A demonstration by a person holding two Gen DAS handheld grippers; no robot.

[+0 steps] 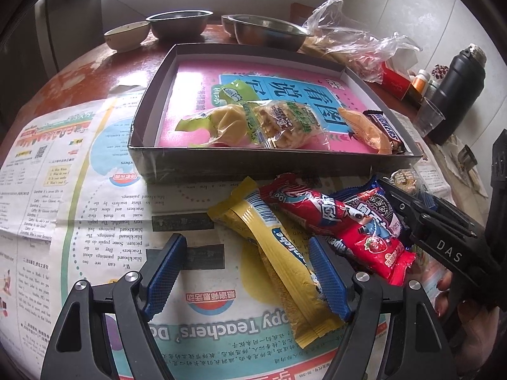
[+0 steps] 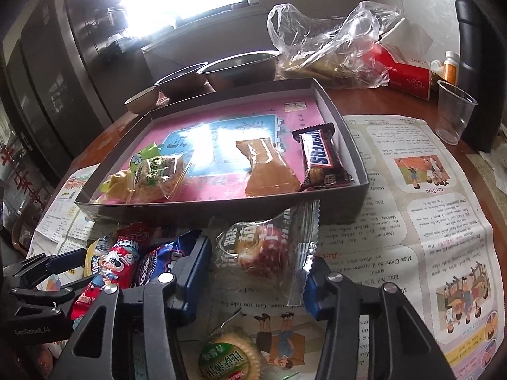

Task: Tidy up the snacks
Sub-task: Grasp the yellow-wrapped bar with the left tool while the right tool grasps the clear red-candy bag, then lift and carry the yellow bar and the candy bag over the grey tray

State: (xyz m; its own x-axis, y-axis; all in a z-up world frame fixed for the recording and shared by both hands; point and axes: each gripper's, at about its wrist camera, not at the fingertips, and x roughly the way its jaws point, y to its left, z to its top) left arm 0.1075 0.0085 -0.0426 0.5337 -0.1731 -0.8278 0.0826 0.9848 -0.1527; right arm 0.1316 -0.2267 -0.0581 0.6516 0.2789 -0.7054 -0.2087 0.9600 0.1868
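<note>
Right gripper point(image 2: 256, 272) jaws straddle clear pastry packet point(image 2: 266, 250) (box point(image 2: 221, 212) behind)

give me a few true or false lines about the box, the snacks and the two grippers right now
1. A Snickers bar lies inside the box. True.
2. The box is empty. False: it holds several snacks, among them an orange packet.
3. The clear-wrapped pastry sits between the right gripper fingers, in front of the box. True.
4. The left gripper is clamped on the red pack. False: its jaws stand open over the yellow packet.
5. The plastic cup stands in the box. False: it stands outside, right of the box.
</note>
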